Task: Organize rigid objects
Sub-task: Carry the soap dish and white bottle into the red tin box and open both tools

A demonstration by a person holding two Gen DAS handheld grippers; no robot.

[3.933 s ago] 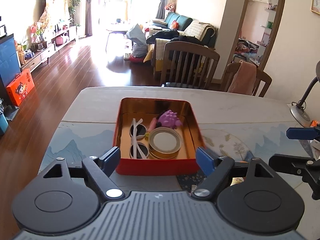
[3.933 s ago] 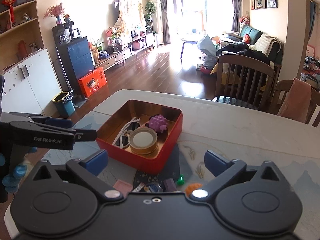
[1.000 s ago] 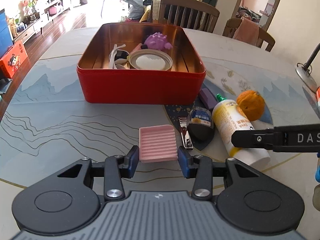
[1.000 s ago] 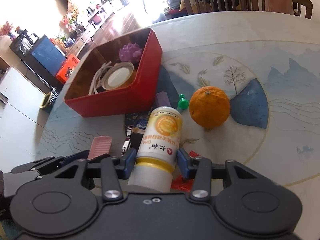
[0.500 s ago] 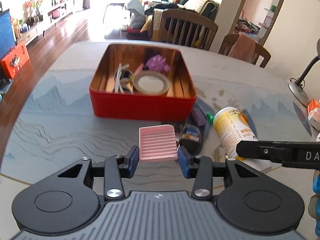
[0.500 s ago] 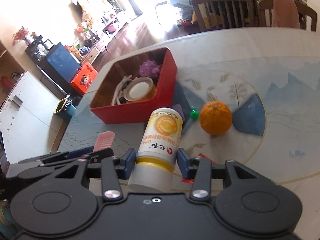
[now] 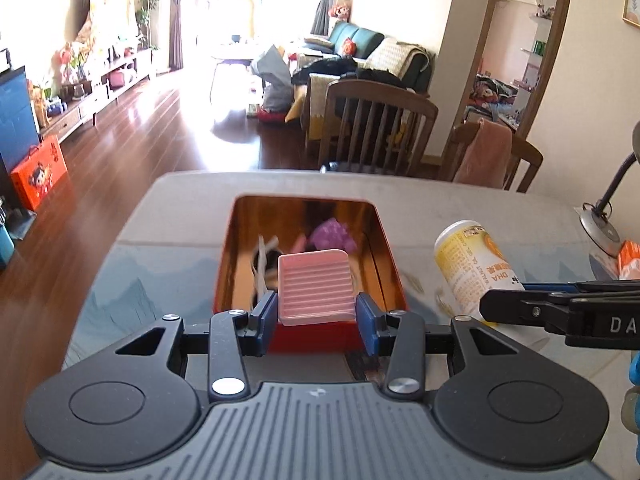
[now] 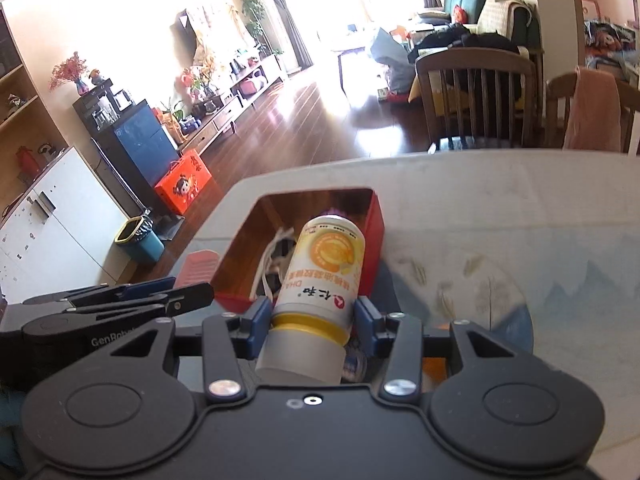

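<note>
My left gripper point(image 7: 317, 316) is shut on a pink ribbed soap dish point(image 7: 315, 287) and holds it above the near end of the red tin box point(image 7: 394, 276). My right gripper point(image 8: 313, 320) is shut on a white and yellow bottle point(image 8: 320, 280), lifted over the near right part of the same box point(image 8: 374, 232). The bottle also shows in the left wrist view point(image 7: 474, 264). Inside the box lie white sunglasses point(image 7: 260, 268) and a purple spiky toy point(image 7: 332, 234). The pink dish also shows in the right wrist view point(image 8: 196, 268).
The box stands on a table with a painted mat point(image 8: 500, 280). A lamp base point(image 7: 604, 228) and an orange packet point(image 7: 630, 260) sit at the far right. Small items lie under my right gripper point(image 8: 356, 364). Wooden chairs point(image 7: 376, 132) stand behind the table.
Both grippers have risen from the table with their objects and moved forward over the red box. The view has tilted up toward the room.
</note>
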